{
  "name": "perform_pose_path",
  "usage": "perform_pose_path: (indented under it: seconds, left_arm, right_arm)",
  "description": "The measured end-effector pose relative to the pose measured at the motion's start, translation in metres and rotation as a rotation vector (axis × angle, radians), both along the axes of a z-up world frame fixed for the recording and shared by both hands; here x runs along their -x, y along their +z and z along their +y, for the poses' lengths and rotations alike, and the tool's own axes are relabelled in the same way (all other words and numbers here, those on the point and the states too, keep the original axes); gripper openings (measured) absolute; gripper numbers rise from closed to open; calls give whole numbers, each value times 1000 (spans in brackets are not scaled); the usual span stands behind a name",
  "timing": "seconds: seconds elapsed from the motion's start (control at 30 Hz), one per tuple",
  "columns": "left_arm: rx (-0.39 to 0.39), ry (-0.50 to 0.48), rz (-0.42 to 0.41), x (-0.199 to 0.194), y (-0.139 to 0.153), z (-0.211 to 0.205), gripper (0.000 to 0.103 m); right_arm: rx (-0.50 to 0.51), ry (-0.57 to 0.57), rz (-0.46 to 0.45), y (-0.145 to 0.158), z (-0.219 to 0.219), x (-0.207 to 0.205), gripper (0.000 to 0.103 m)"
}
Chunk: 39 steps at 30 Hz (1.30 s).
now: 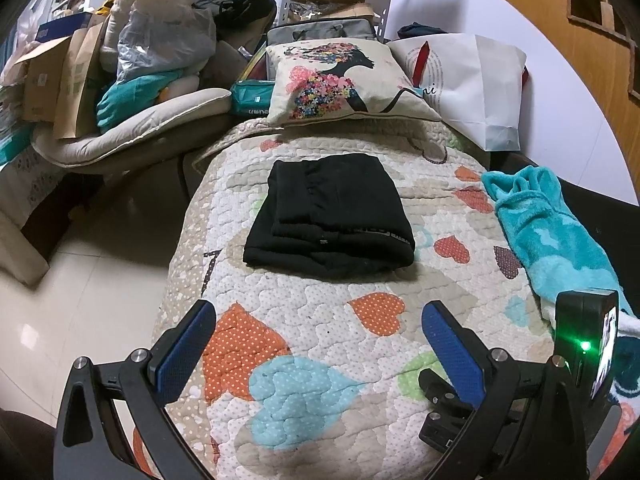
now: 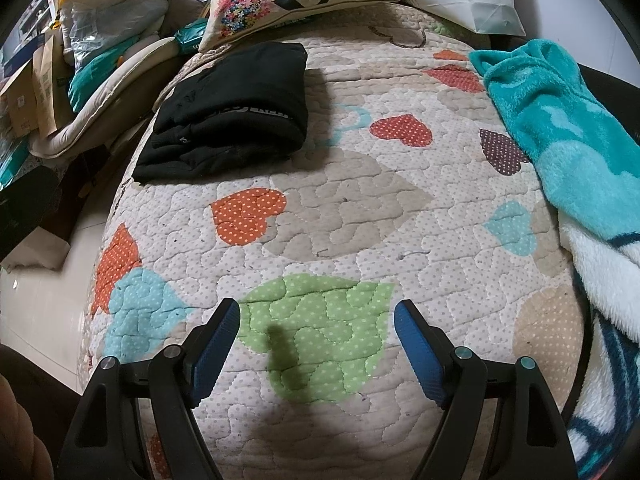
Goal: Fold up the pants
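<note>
Black pants [image 1: 330, 216] lie folded in a compact rectangle on the quilted heart-pattern bed cover [image 1: 320, 320], near its far end. They also show at the upper left of the right wrist view [image 2: 234, 112]. My left gripper [image 1: 318, 312] is open and empty, held above the cover well short of the pants. My right gripper [image 2: 316, 312] is open and empty over a green heart patch, to the right of and nearer than the pants. Part of the right gripper body [image 1: 588, 344] shows at the right edge of the left wrist view.
A teal fleece blanket [image 2: 560, 132] lies along the bed's right side. A flower-print pillow [image 1: 340, 80] and a white paper bag [image 1: 480, 84] sit at the far end. Bags, boxes and a cushion [image 1: 120, 80] pile up at left, beside tiled floor [image 1: 80, 288].
</note>
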<state>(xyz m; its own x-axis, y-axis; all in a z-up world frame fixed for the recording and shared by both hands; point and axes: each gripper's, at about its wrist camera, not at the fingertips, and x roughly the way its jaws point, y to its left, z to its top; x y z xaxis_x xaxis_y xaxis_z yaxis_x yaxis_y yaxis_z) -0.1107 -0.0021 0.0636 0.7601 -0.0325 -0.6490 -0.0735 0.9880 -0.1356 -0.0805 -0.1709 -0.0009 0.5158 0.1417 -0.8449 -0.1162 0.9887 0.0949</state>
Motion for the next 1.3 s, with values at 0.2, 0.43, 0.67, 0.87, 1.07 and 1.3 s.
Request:
perform_pose_path:
  seconds: [0.2, 0.43, 0.67, 0.87, 1.07, 1.3]
  left_arm:
    - [0, 1, -6, 0, 2, 1, 103]
    - [-1, 10, -17, 2, 4, 0, 103]
    - [-6, 13, -24, 3, 7, -1, 103]
    - [-7, 11, -23, 3, 6, -1, 103]
    - [-6, 12, -22, 3, 6, -1, 103]
    - [-12, 20, 2, 0, 3, -2, 103]
  right_arm:
    - [2, -1, -7, 2, 0, 1, 84]
    - [4, 6, -19, 3, 2, 1, 84]
    - [7, 11, -26, 4, 4, 2, 85]
    - [9, 11, -28, 4, 4, 2, 85]
    - [9, 12, -28, 4, 4, 2, 85]
    - [10, 11, -27, 4, 5, 3, 85]
